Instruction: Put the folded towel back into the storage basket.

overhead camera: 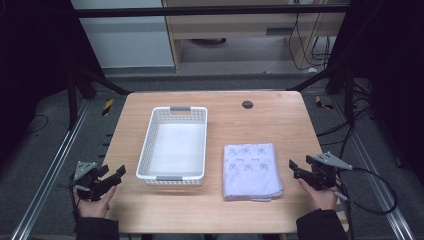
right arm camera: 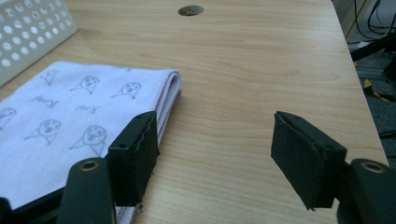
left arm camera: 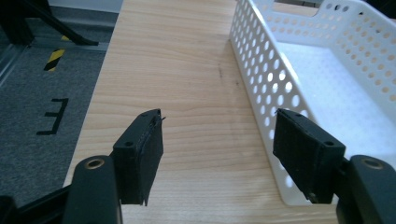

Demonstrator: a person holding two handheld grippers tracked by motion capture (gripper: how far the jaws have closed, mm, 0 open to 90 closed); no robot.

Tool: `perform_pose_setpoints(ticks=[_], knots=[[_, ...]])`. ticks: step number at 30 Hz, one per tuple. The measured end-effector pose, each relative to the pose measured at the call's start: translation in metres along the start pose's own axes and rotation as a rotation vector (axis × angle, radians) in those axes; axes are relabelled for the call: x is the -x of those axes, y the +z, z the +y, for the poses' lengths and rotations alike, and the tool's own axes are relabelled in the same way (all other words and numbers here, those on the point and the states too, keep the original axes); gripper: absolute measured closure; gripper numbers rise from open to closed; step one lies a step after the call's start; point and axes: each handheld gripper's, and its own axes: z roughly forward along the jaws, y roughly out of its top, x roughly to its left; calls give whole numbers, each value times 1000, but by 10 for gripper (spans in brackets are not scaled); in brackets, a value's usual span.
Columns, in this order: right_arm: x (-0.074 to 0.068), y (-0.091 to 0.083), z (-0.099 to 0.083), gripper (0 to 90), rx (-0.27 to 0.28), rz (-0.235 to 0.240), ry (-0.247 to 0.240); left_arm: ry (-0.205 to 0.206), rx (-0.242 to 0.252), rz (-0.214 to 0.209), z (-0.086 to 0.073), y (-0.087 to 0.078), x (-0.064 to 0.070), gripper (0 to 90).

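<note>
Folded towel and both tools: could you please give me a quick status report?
Left tool open, empty, beside white basket. Right tool open, empty, by folded towel. Towel flat on table, untouched. Nothing in the way.

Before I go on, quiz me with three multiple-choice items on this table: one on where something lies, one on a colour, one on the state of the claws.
1. Where does the folded towel lie relative to the basket?
A. Inside it
B. On the table beside it, toward the right claw
C. Draped over its rim

2. What colour is the basket?
A. White
B. Blue
C. Black

3. How do the left claw and right claw stand?
A. Both open, holding nothing
B. Both shut on the towel
C. Left open, right shut on the basket

Answers:
1 B, the high view shows the towel flat on the wooden table, apart from the basket.
2 A, its perforated walls are white with grey handles.
3 A, each gripper view shows a wide gap between the jaws with only tabletop between them.
</note>
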Motion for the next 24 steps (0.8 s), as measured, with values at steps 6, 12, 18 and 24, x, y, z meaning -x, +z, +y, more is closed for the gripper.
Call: perform_pose_setpoints(ticks=[6, 12, 18, 24], knots=[[-1, -3, 3, 324, 12, 3, -8, 8, 23, -22, 5, -6, 9, 331], [-5, -5, 7, 318, 20, 33, -1, 27, 33, -43, 10, -12, 24, 334], [-8, -8, 19, 337, 46, 58, -2, 72, 41, -83, 21, -12, 46, 333], [-9, -9, 32, 341, 50, 74, -12, 92, 59, -110, 30, -12, 63, 331]])
